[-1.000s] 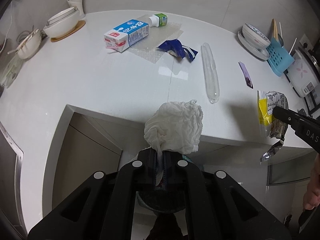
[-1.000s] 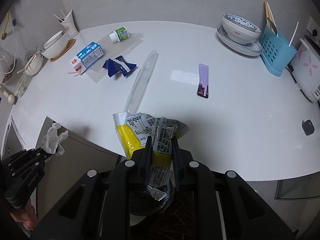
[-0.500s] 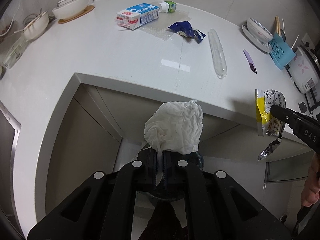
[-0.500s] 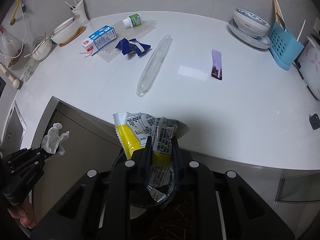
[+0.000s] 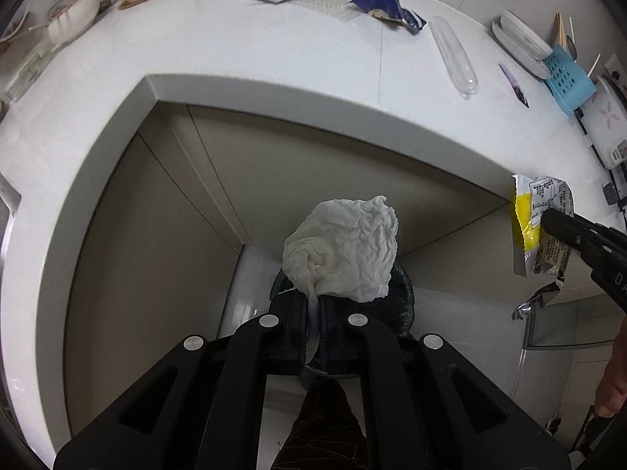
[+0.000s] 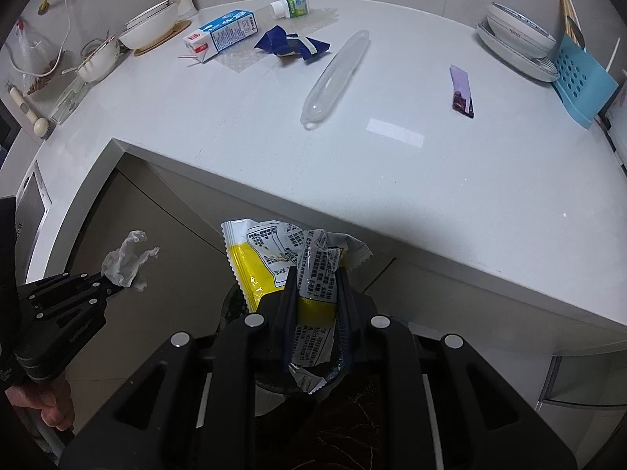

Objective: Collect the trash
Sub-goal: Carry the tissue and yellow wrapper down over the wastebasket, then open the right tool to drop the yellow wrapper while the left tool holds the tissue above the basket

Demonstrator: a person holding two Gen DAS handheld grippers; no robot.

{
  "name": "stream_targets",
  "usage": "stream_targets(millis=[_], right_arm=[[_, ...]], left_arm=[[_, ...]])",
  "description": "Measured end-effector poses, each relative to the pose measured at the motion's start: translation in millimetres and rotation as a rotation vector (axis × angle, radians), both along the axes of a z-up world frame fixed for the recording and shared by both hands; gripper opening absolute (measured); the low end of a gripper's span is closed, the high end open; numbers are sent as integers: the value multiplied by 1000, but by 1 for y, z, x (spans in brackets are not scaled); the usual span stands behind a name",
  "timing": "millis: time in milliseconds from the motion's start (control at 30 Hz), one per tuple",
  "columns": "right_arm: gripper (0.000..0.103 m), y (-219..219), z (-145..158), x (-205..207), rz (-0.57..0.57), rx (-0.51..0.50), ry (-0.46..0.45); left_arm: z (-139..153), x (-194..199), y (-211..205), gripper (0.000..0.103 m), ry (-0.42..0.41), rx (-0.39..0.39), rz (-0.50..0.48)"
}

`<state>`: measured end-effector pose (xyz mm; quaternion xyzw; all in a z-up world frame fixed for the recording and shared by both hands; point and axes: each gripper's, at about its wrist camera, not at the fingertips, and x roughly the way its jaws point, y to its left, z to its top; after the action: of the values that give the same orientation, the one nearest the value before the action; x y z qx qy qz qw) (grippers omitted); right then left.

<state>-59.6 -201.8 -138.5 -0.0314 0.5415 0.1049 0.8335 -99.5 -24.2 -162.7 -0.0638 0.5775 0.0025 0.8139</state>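
Note:
My left gripper (image 5: 313, 305) is shut on a crumpled white tissue (image 5: 341, 250), held off the counter edge above a dark bin (image 5: 401, 305) on the floor. The tissue also shows in the right wrist view (image 6: 127, 260). My right gripper (image 6: 315, 286) is shut on a yellow and white snack wrapper (image 6: 274, 254), also over the bin (image 6: 235, 305); the wrapper shows at the right of the left wrist view (image 5: 539, 219). On the white counter (image 6: 392, 164) lie a milk carton (image 6: 223, 35), a blue wrapper (image 6: 290, 43), a clear plastic tube (image 6: 337, 78) and a purple wrapper (image 6: 462, 90).
A small green-labelled bottle (image 6: 292, 4) lies on bubble wrap (image 6: 243, 56) at the back. Bowls (image 6: 151, 29) stand at the back left. Stacked dishes (image 6: 517, 39) and a blue rack (image 6: 580, 82) stand at the back right. Beige cabinet fronts (image 5: 164, 235) are below the counter.
Both grippers have pulled back off the counter and lowered, carrying the tissue and the wrapper over the bin below the counter edge.

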Motion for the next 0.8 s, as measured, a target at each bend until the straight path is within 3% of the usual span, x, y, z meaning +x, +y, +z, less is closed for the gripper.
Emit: stream_targets(millis=[367,800], right_arm=[[17,2,-57,-4,13,-4,84],[17,6,-116,-1,20,-16,150]], left_arm=[[-53,-6,3,4,46,-50,16],[-93,-15,12,4,88,-77,34]])
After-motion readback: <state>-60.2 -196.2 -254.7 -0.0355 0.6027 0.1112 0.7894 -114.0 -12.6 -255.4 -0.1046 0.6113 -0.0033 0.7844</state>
